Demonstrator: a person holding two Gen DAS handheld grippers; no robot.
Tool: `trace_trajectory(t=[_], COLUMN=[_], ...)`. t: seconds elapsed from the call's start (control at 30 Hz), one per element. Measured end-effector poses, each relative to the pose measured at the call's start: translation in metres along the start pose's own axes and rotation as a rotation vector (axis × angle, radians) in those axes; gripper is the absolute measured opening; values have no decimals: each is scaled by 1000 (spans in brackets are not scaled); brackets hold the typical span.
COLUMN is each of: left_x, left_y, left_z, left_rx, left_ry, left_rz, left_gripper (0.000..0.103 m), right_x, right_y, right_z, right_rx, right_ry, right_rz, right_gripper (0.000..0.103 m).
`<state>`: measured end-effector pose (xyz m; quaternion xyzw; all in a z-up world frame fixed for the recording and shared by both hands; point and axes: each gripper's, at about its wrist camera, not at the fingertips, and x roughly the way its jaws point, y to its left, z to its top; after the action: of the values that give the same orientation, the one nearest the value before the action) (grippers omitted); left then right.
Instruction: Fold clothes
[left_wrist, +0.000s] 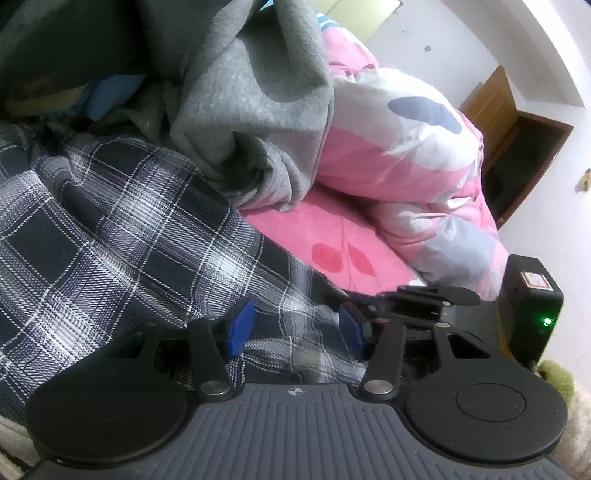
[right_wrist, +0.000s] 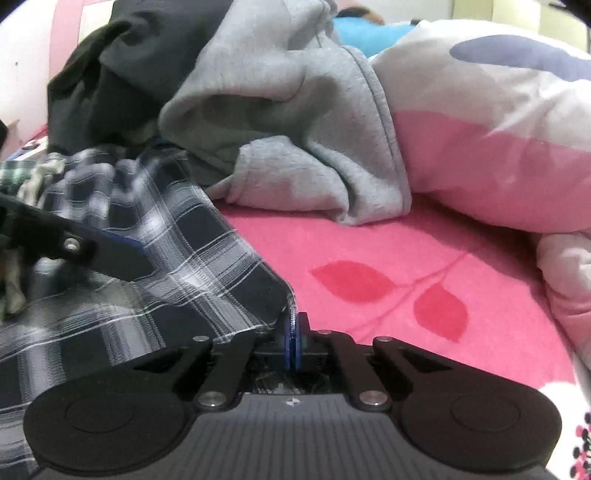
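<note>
Nearest in the right wrist view, the right gripper (right_wrist: 293, 338) is pinching the corner of the plaid shirt (right_wrist: 155, 266), its blue pads (right_wrist: 289, 338) pressed tight together with the shirt's frayed hem caught between them. In the left wrist view the left gripper (left_wrist: 293, 328) is standing with its blue pads (left_wrist: 238, 326) spread apart, and plaid cloth is lying between and under them; whether either pad is pressing on the fabric cannot be told. The right gripper's black finger is showing just beyond the left gripper's right pad, at the shirt's edge. The shirt itself, dark navy with white and grey checks, is spreading out to the left over the pink bedsheet (right_wrist: 424, 258), which is printed with red leaves and is lying bare to the right of the shirt's corner. The left gripper's black finger is reaching across the shirt from the left edge of the right wrist view. Behind the shirt a grey sweatshirt (right_wrist: 295, 129) is sitting in a rumpled heap, its lower folds touching the sheet, with a darker garment (right_wrist: 110, 81) bunched up to its left. To the right a pink and white quilt (right_wrist: 498, 140) is piling up against the sweatshirt. Farthest back, in the left wrist view, a brown wooden door (left_wrist: 495, 107) is standing open against a white wall (left_wrist: 443, 33).
</note>
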<state>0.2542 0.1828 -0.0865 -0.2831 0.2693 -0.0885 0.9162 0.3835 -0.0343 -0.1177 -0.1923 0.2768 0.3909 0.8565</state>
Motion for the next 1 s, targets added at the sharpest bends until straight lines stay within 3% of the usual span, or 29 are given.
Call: trace_trajectory(t=[0.1, 0.23, 0.4, 0.47, 0.53, 0.7, 0.87, 1.0], left_x=[-1, -3, -7, -9, -12, 6, 42, 56], left_y=[-2, -3, -7, -14, -27, -70, -100, -88], left_z=[0, -2, -2, -3, -4, -13, -25, -34], left_rx=[18, 31, 51, 88, 132, 215, 329, 326], left_ry=[-4, -6, -18, -23, -22, 57, 136, 160], left_rz=[6, 15, 22, 22, 2, -56, -38, -44], left_gripper=[52, 52, 53, 53, 54, 54, 54, 54], right_x=[-2, -28, -148, -204, -250, -285, -247, -213], right_y=[-12, -62, -109, -116, -123, -123, -127, -135], right_z=[5, 0, -19, -36, -61, -117, -131, -120], right_rx=[83, 330, 475, 472, 478, 486, 497, 409], right_ry=[-4, -11, -119, -138, -107, 39, 103, 131], right_rz=[-109, -275, -415, -493, -539, -546, -453, -427], right_gripper=[3, 4, 6, 7, 14, 19, 19, 20])
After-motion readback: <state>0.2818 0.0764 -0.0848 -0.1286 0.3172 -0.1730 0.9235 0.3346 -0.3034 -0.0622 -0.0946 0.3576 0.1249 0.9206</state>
